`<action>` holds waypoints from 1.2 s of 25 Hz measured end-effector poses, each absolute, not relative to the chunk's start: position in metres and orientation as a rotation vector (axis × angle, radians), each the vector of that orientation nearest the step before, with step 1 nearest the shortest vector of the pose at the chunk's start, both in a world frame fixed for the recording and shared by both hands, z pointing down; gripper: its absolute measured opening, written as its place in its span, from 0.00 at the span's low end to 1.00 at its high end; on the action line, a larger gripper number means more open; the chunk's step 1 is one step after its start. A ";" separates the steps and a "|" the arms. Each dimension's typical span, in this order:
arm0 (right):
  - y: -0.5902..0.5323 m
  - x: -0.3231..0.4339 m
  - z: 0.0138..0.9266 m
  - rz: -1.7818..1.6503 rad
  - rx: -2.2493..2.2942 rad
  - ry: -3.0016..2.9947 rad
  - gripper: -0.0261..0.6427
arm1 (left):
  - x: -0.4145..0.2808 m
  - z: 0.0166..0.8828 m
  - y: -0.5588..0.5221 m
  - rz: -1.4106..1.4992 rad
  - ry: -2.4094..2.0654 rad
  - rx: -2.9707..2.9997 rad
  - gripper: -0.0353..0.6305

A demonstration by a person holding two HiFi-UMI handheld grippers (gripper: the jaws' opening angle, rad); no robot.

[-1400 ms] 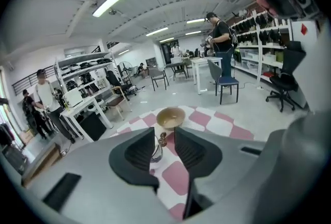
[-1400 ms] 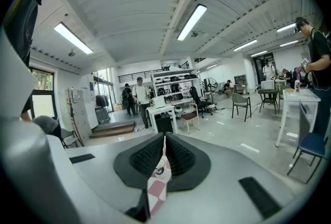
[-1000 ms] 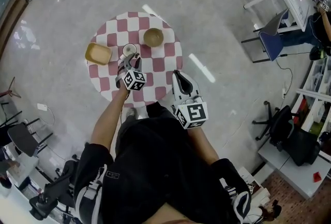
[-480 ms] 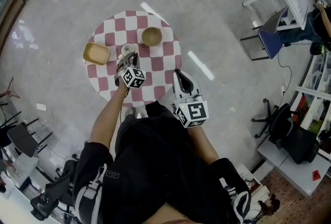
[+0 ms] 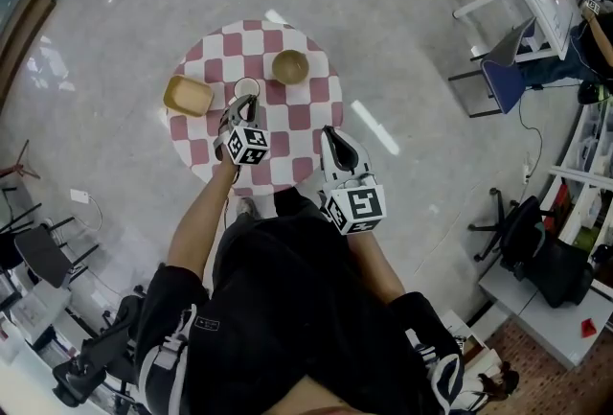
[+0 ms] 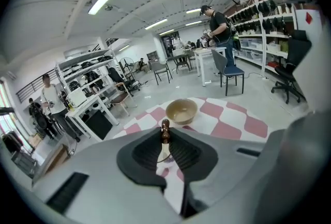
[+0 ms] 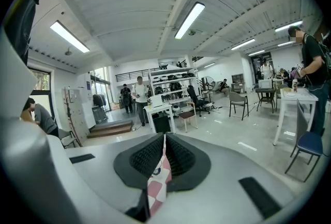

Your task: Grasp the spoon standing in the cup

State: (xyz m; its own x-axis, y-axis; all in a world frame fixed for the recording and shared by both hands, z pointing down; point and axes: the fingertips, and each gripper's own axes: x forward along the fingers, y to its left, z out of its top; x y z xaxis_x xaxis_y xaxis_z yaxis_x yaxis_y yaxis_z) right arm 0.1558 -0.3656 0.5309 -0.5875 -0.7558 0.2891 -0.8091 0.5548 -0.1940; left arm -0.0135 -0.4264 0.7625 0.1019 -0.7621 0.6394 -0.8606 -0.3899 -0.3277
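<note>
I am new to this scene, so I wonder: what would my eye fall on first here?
The round checkered table stands out on the grey floor, with a bowl and a cup on it. The left tool's jaws have just been closing, and the spoon is clamped between them at the cup. The right tool hangs shut near the table's front edge.

A round bench [image 5: 299, 108] checked in dusty red and white stands on a glossy pale-grey floor [image 5: 115, 11]. At the bench's 1 o'clock is a tan bowl [image 5: 289, 67], lighter cream inside. At its 9 o'clock is a mustard-yellow dish [image 5: 188, 96], and near its centre a white cup [image 5: 246, 87]. The spoon [image 6: 164, 135] has a pale cream handle topped by a dark brown knob. The person's clothing [image 5: 287, 308] is black. At 3 o'clock on the floor is a blue chair [image 5: 500, 82].
</note>
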 end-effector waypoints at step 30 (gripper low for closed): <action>-0.177 0.031 0.496 0.328 1.531 -2.583 0.09 | -0.100 0.545 -0.214 0.273 -1.623 2.427 0.12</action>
